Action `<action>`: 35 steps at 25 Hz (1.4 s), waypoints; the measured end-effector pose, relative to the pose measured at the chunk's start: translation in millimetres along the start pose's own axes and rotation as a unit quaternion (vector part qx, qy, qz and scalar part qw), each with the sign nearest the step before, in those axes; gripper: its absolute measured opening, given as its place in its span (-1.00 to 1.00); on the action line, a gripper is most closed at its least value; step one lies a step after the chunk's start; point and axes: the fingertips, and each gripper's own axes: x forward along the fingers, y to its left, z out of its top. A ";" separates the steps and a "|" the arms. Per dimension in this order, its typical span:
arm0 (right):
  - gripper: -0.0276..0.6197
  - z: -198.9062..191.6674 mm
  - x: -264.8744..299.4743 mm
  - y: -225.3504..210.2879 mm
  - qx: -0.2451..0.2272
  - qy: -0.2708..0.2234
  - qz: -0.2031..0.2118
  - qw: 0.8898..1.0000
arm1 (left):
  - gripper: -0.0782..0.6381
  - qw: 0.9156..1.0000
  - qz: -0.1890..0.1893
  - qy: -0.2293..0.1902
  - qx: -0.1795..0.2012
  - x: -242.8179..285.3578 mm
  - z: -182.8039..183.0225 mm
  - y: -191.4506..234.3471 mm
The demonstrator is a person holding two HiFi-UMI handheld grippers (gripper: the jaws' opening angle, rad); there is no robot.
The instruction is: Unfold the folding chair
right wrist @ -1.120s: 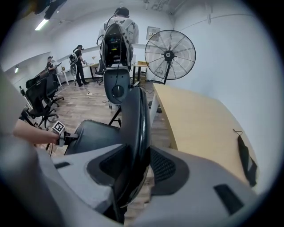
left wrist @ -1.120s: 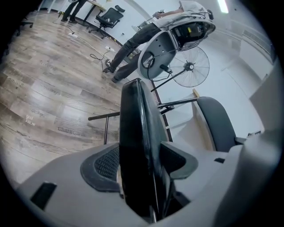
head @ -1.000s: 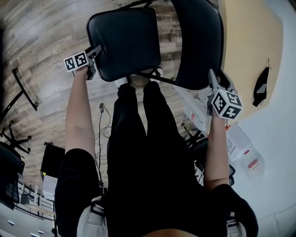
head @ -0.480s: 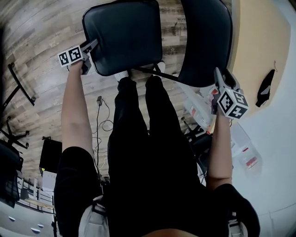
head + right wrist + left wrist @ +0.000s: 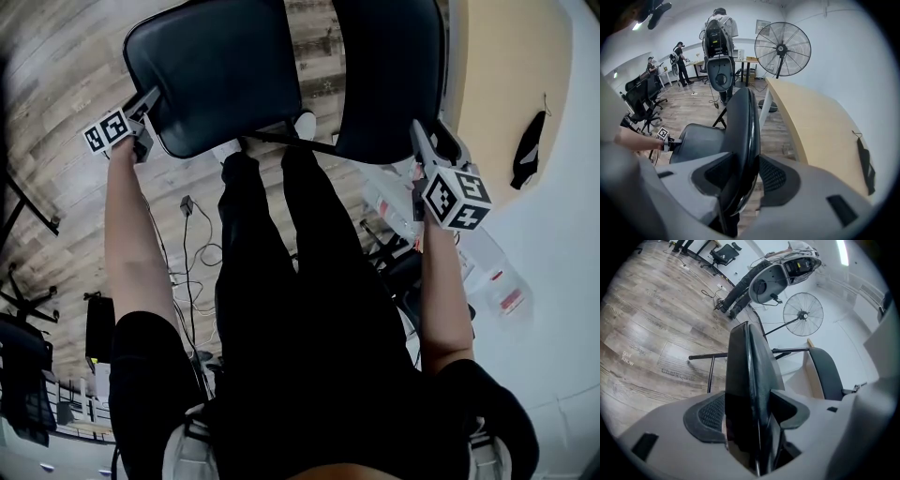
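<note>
Black padded seat (image 5: 211, 70) clamped in left gripper (image 5: 142, 101); right gripper (image 5: 429, 142) pinches backrest (image 5: 389, 75). Risk: smooth padding slips free, chair folds back.

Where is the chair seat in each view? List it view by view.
Head view: seat, top left.
Left gripper view: seat, centre, seen edge-on.
Right gripper view: seat, lower left, lying flat.
Shared landmark: the backrest, top right in head view, right in left gripper view, centre in right gripper view.
</note>
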 end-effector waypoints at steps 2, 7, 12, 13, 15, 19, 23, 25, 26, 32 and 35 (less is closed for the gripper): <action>-0.40 -0.1 -0.9 4.6 0.002 -0.003 0.000 1.000 | 0.00 1.000 -0.003 0.003 0.000 -1.3 -0.6 3.7; -0.40 2.8 -2.8 23.8 -0.006 -0.012 0.006 1.000 | 0.01 1.000 -0.006 0.001 -0.005 -1.8 -0.1 18.3; -0.40 4.0 -4.0 47.6 -0.011 -0.020 0.022 1.000 | 0.01 1.000 0.016 -0.012 0.001 -10.7 1.1 36.7; -0.39 4.3 -4.4 52.6 -0.012 -0.020 0.025 0.999 | 0.01 1.000 0.023 -0.016 0.004 -11.8 1.6 40.5; -0.39 4.0 -5.3 56.7 -0.013 -0.021 0.023 0.999 | -0.01 0.999 0.031 -0.018 0.006 -11.5 1.5 43.6; -0.39 2.5 -4.6 56.8 -0.013 -0.022 0.021 0.999 | 0.00 0.999 0.040 -0.015 0.015 -13.0 1.0 43.3; -0.39 3.3 -4.3 57.4 -0.012 -0.021 0.037 0.999 | 0.04 0.995 0.090 -0.030 0.036 -24.8 8.0 41.9; -0.38 5.6 -9.3 56.5 -0.009 -0.023 0.044 0.999 | 0.04 0.990 0.126 -0.045 0.042 -39.9 10.9 37.1; -0.37 10.4 -13.4 55.0 -0.007 -0.030 0.044 0.999 | 0.04 0.988 0.141 -0.053 0.045 -48.9 13.0 32.7; -0.36 66.0 -57.6 45.1 0.004 -0.127 0.057 0.990 | 0.04 0.981 0.167 -0.057 0.077 -106.5 11.8 -28.1; -0.37 88.4 -85.5 45.5 0.009 -0.175 0.092 0.980 | 0.04 0.978 0.157 -0.059 0.122 -132.1 13.4 -89.1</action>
